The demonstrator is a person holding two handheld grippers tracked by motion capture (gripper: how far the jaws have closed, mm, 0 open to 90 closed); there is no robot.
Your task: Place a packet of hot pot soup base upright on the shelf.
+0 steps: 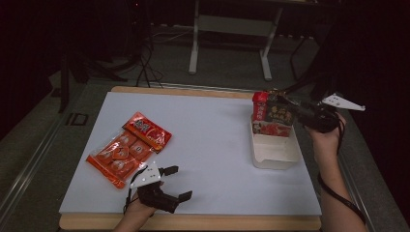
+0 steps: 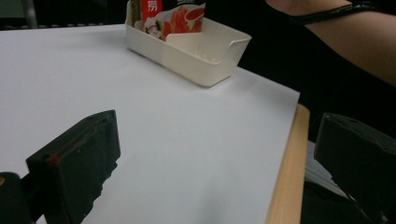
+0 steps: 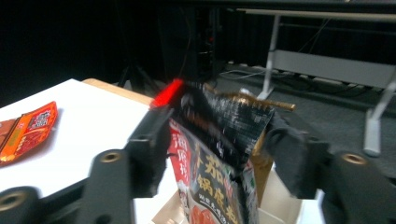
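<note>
Right gripper (image 1: 296, 110) at the far right of the white table top (image 1: 212, 145), raised over the back end of the cream plastic bin (image 1: 275, 153), jaws spread partway and astride the top of the dark foil food pouch with red and gold print (image 1: 280, 118). Seen in the right gripper view with the pouch (image 3: 219, 154) between the two black jaws; left jaw close against the pouch edge, right jaw beside the crumpled top, actual pressing hard to judge through the motion blur, so read as parted rather than clamped. Pouch standing upright in the bin, leaning against a red packet (image 1: 259, 107) at the same end; front half of the bin bare. Left gripper (image 1: 176, 183) low at the near edge of the table, jaws wide apart, nothing between them, only bare table top (image 2: 187, 140) ahead and the bin (image 2: 196, 56) farther off. Two orange-red snack packets (image 1: 128, 147) lying flat and overlapping at the left of the table, just beyond the left gripper. Pouch bottom hidden by the bin wall; print on it blurred; packet tops cut off in the left gripper view; room behind too dark to read.
</note>
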